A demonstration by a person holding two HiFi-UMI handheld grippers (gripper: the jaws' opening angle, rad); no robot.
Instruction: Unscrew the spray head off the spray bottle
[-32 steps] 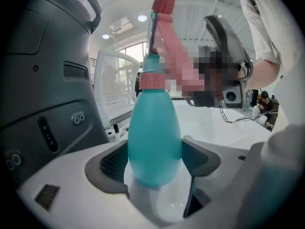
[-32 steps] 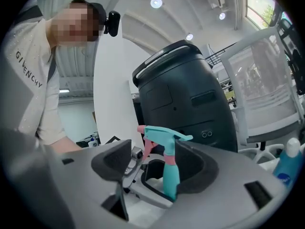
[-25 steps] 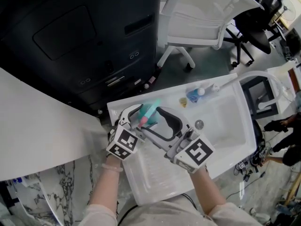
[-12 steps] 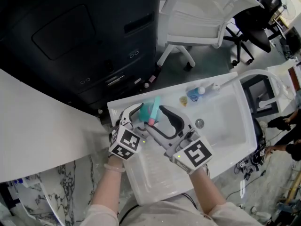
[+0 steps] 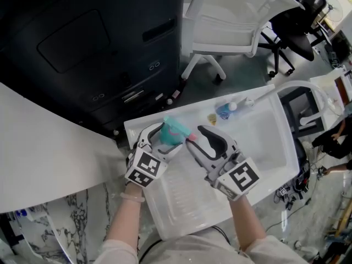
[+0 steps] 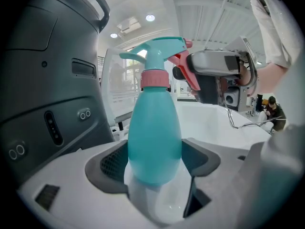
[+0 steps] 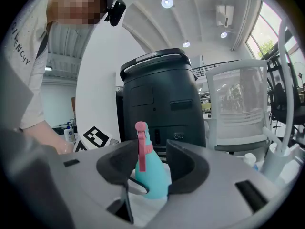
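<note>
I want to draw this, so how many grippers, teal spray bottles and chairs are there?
Grippers: 2, left gripper and right gripper
Teal spray bottle: 1
Chairs: 2, white chair and black chair
Total: 5

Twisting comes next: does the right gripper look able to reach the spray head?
Probably yes: the left gripper holds the bottle, its spray head free before the right gripper, whose empty jaws have just been closing.
</note>
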